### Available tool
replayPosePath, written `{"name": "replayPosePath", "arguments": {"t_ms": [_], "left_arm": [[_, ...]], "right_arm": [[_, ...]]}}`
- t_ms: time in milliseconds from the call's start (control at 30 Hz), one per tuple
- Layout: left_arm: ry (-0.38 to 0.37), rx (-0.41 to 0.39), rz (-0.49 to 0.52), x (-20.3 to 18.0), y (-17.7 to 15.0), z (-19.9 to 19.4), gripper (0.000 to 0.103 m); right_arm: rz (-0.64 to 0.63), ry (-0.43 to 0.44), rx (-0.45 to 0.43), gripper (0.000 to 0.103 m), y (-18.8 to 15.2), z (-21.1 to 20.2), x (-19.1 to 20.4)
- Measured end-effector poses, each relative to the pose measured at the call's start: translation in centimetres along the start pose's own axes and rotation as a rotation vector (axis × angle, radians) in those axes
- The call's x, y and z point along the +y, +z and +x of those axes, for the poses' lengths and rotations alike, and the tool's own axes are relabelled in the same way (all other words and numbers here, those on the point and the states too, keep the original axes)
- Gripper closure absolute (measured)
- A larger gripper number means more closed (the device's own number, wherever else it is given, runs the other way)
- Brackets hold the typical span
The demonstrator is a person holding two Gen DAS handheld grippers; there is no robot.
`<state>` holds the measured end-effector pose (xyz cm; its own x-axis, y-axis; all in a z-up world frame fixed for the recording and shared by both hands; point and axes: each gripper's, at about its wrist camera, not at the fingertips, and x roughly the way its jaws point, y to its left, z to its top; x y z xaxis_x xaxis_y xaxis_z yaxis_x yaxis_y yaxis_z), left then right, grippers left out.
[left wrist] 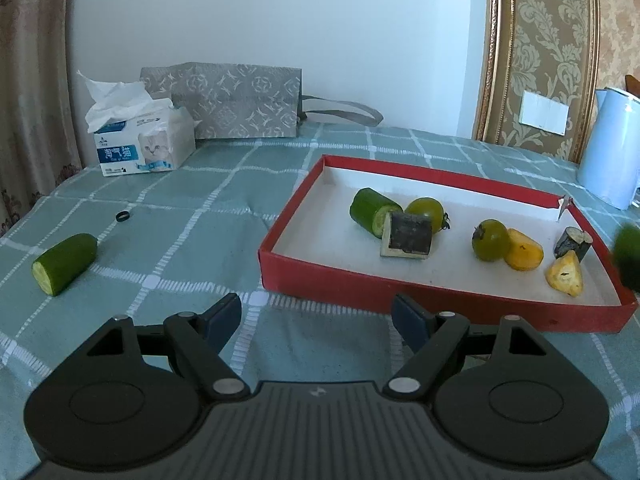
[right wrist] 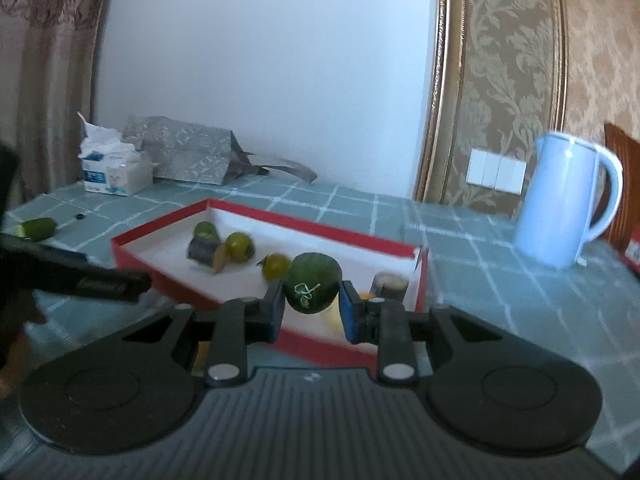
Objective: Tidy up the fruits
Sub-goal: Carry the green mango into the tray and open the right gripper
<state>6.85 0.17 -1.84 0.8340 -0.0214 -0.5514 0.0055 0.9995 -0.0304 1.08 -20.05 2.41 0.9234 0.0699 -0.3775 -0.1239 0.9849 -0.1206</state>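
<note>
A round green fruit [right wrist: 312, 288] is being gripped between the fingers of the right claw [right wrist: 311, 310] above the near edge of the red tray [left wrist: 440, 302]. The left claw [left wrist: 316, 314] is being held spread apart over the table [left wrist: 192, 236], with nothing in it; a cucumber piece [left wrist: 64, 262] is lying far left.

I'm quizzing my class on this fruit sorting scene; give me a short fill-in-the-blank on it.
1. The right gripper holds a round ____ fruit.
2. The left gripper is ____.
3. One cucumber piece lies on the tablecloth, outside the ____ box.

Missing words: green; open; red
</note>
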Motion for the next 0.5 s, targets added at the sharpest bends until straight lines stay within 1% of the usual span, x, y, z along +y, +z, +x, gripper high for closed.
{"name": "replayPosePath", "arguments": {"t_ms": [67,133,200,267,300,333,367,400,500], "left_arm": [[0.0,0.002,0.002,0.0,0.0,0.0,0.021],[-0.003,0.006,0.002,0.0,0.0,0.1,0.021],[-0.002,0.01,0.003,0.1,0.1,0.2,0.021],[-0.004,0.011,0.002,0.1,0.1,0.3,0.021],[-0.005,0.013,0.001,0.1,0.1,0.3,0.021],[-0.006,0.015,0.0,0.1,0.1,0.4,0.021],[-0.008,0.016,0.0,0.1,0.1,0.4,0.021],[-0.01,0.018,0.001,0.1,0.1,0.4,0.021],[-0.008,0.015,0.008,0.0,0.0,0.4,0.021]], "right_arm": [[0.006,0.006,0.024,0.076,0.9,1.6,-0.3],[0.0,0.017,0.074,0.076,1.6,3.7,-0.4],[0.019,0.013,0.102,0.075,1.9,5.3,-0.5],[0.037,0.036,0.143,0.076,1.9,6.9,-0.5],[0.057,0.037,0.14,0.071,1.7,7.3,-0.6],[0.061,0.031,0.141,0.061,1.5,7.4,-0.6],[0.058,0.024,0.141,0.059,1.3,7.4,-0.6],[0.063,0.022,0.126,0.052,1.2,7.1,-0.8],[0.103,0.01,0.084,0.045,1.2,5.8,-1.6]]}}
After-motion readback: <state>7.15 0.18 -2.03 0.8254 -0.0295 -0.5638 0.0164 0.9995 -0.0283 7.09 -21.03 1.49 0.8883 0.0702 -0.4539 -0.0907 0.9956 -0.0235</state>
